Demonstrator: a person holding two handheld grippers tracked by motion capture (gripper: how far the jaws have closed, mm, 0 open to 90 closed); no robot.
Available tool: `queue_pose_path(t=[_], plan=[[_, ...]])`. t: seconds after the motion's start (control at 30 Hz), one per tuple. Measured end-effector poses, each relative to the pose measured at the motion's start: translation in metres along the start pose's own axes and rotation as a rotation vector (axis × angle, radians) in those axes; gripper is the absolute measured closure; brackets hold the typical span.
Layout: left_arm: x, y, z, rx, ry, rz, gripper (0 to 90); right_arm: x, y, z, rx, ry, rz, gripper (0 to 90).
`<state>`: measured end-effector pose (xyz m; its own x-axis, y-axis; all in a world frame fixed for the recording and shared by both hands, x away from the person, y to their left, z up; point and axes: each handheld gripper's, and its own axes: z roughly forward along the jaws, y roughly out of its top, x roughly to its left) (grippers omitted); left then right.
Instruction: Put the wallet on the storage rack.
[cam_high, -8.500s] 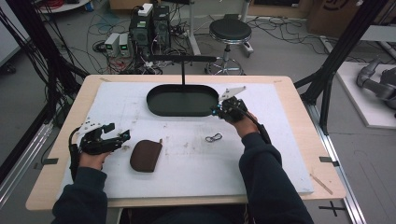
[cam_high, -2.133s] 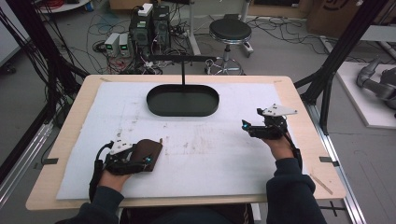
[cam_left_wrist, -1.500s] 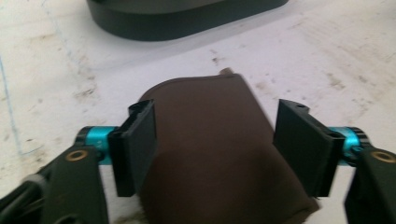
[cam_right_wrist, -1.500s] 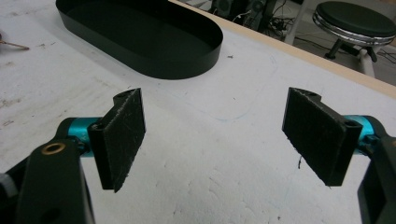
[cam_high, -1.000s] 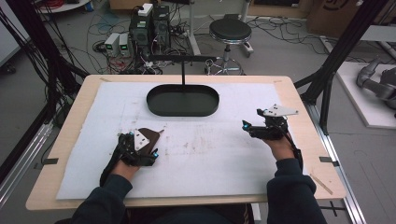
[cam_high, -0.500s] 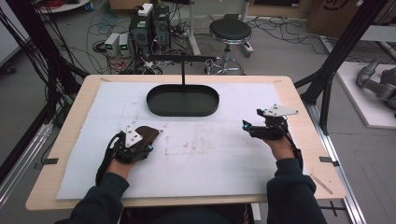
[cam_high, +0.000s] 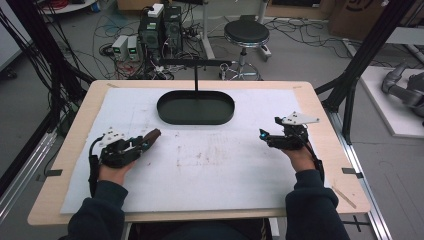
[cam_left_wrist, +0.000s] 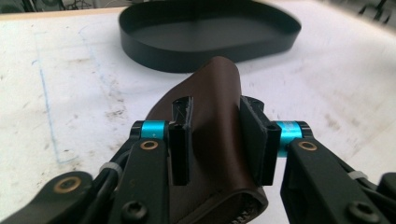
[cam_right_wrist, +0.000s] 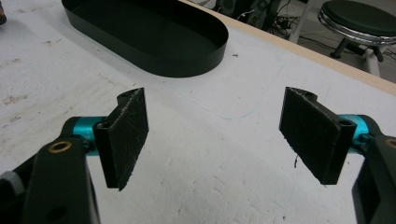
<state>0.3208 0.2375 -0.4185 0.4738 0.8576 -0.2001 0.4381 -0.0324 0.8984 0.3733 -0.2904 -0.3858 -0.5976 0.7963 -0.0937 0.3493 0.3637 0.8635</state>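
Left gripper has just closed on the brown pouch (lifted) — right gripper gapes, 2 pads bare.

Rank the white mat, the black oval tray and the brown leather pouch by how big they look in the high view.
1. White mat, largest by far.
2. Black oval tray.
3. Brown leather pouch, smallest, though the left gripper clamped on it hides part of it.
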Motion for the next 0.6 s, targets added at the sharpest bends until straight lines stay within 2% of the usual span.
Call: queue_pose_path(t=[0.03, 0.23, 0.3, 0.33, 0.37, 0.4, 0.43, 0.47, 0.5, 0.6], plan=[[0.0066, 0.0005, -0.0036, -0.016, -0.007, -0.042, 68.6, -0.0002, -0.0003, 0.0003, 0.0, -0.001, 0.001, 24.2], [0.0147, 0.0015, -0.0086, -0.024, -0.024, -0.083, 70.6, -0.0003, -0.0012, 0.0008, 0.006, -0.001, 0.006, 24.3], [0.0154, 0.0017, -0.0093, -0.035, -0.052, -0.112, 71.1, -0.0004, -0.0014, 0.0008, 0.006, 0.001, 0.005, 24.3], [0.0142, 0.0026, -0.0098, -0.05, -0.082, -0.127, 71.2, -0.0003, -0.0014, 0.0006, 0.007, 0.0, 0.006, 24.3], [0.0142, 0.0026, -0.0098, -0.05, -0.082, -0.127, 71.3, -0.0003, -0.0015, 0.0008, 0.006, 0.001, 0.005, 24.2], [0.0139, 0.0026, -0.0097, -0.055, -0.106, -0.141, 71.3, -0.0004, -0.0015, 0.0007, 0.007, 0.001, 0.005, 24.3], [0.0126, 0.002, -0.0078, -0.057, -0.152, -0.154, 71.3, -0.0003, -0.0015, 0.0007, 0.007, 0.001, 0.005, 24.2], [0.0126, 0.002, -0.0078, -0.057, -0.152, -0.154, 71.2, -0.0002, -0.0016, 0.0007, 0.007, 0.001, 0.005, 24.3], [0.0106, 0.001, -0.0051, -0.036, -0.165, -0.143, 71.1, -0.0003, -0.0017, 0.0008, 0.007, 0.001, 0.003, 24.3], [0.01, -0.0009, -0.0015, -0.016, -0.154, -0.117, 70.1, -0.0001, -0.0018, 0.0009, 0.008, 0.001, 0.006, 24.2]])
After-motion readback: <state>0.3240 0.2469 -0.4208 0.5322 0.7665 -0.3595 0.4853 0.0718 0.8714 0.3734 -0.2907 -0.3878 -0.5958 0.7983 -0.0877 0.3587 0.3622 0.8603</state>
